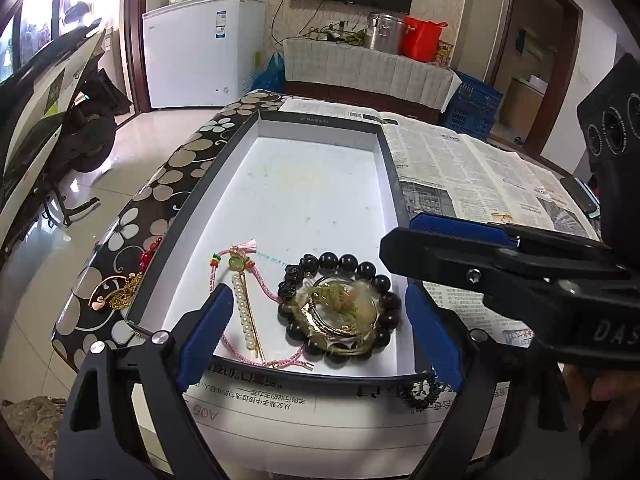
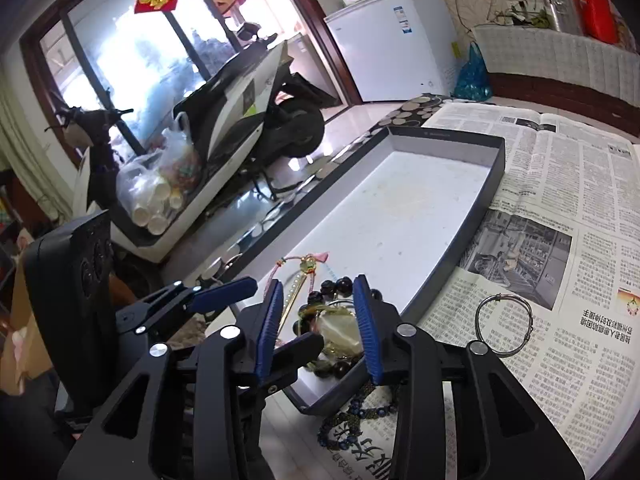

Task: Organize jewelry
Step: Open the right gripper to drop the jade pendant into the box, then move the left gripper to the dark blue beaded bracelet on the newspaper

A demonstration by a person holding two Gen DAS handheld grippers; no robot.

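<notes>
A shallow dark box with a white floor point(image 1: 312, 184) lies on newspaper; it also shows in the right wrist view point(image 2: 400, 216). At its near end lie a dark bead bracelet point(image 1: 340, 304), a clear yellowish bangle point(image 1: 340, 300), a pearl hairpin point(image 1: 246, 312) and a pink cord charm point(image 1: 240, 258). My left gripper point(image 1: 320, 340) is open and empty, its fingers on either side of these pieces. My right gripper point(image 2: 320, 328) is open and empty above the same pile. A dark beaded strand point(image 2: 360, 416) lies on the newspaper by the box's near corner. A silver bangle point(image 2: 505, 325) lies to the right.
A gold chain and red beads point(image 1: 120, 292) lie on the flowered table edge left of the box. Newspaper point(image 1: 460, 160) covers the table. A phone point(image 1: 580, 196) lies at the far right. A scooter point(image 2: 240, 100) and a white freezer point(image 1: 204, 52) stand beyond the table.
</notes>
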